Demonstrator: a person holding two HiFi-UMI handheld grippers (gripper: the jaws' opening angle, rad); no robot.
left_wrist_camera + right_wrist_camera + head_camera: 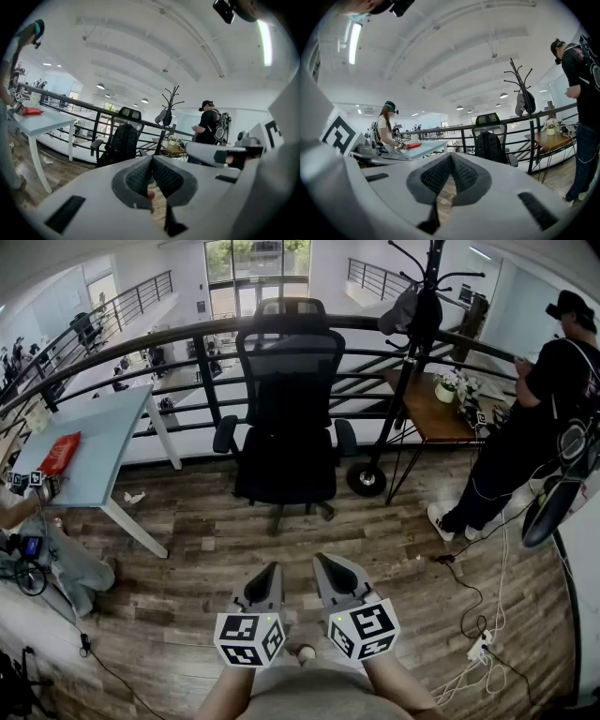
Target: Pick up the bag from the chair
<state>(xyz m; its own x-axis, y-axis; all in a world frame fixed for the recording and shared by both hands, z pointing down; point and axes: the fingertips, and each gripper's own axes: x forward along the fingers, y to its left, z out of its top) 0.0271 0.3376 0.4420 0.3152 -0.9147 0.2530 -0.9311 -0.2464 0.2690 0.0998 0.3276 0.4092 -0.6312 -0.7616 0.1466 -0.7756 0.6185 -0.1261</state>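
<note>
Near: left claw [151, 163] and right claw [451, 158] side by side low in the head view, both pinched fully together with nothing between the pads, both aimed roughly level toward the chair [289, 307]. Plank wood floor [187, 549] under them, loose cables [473, 610] trailing off to the right. Mid: black office chair faces the claws, well apart from them, its back to a black railing [187, 334]. The bag [122, 143], a black backpack, sits upright on the chair seat leaning on the backrest, untouched. Left of the chair is a pale blue worktop [94, 451] with a red packet [61, 453] on it; someone stands at its far side, only partly in frame. Right of the chair: black coat stand [412, 362], then a small wooden table [436, 418] with a potted plant [445, 390]. Far right, a person in black [534, 427] stands beside that table.
</note>
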